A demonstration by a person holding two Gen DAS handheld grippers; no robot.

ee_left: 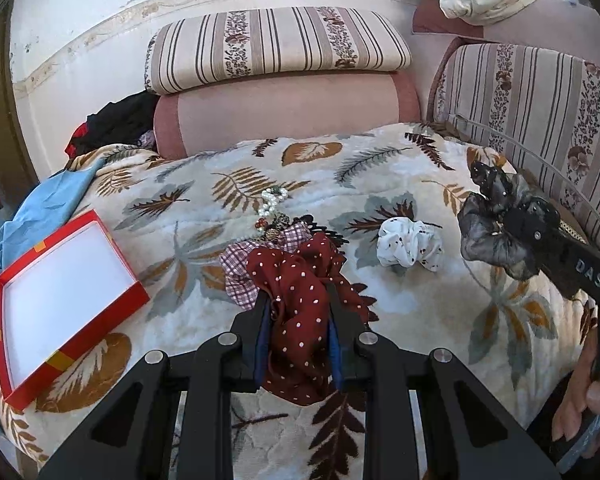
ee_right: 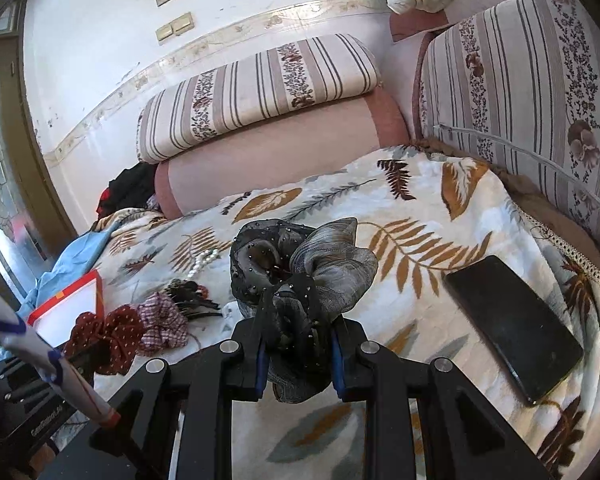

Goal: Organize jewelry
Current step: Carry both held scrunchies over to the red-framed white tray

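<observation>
Left gripper (ee_left: 298, 312) is clamped on a dark red polka-dot scrunchie (ee_left: 300, 304); the fabric bunches between the blue-lined fingers (ee_left: 262, 344) and spills out in front and below them. Right gripper (ee_right: 298, 322) is clamped on a grey-black scrunchie (ee_right: 300, 264) with tiny beads, fabric puffed up above the fingers (ee_right: 338, 356). In the left wrist view that same scrunchie hangs off the right gripper's tip at the right side, lifted clear of the blanket.

Just past the red scrunchie lies a pink plaid scrunchie (ee_left: 256, 264), touching it. Behind that is a small heap: a black hair claw clip (ee_left: 328, 232), a pearl strand (ee_left: 272, 202) and some small trinkets too tangled to tell apart. A white scrunchie with dark specks (ee_left: 410, 246) sits alone on the blanket, between the heap and the right gripper.

To the left, a shallow red box (ee_left: 66, 298) with a white inside lies open on the blanket edge, tilted, with nothing in it. Blue cloth (ee_left: 40, 208) is bunched beside it.

Everything rests on a leaf-print blanket (ee_left: 380, 168). A black phone (ee_right: 514, 328) lies face up on it at the right, apart from the jewelry. Striped cushions (ee_left: 276, 46) and a pink bolster (ee_left: 284, 116) line the wall behind.

A person's fingers (ee_left: 580, 408) show at the lower right, around the right gripper's handle.
</observation>
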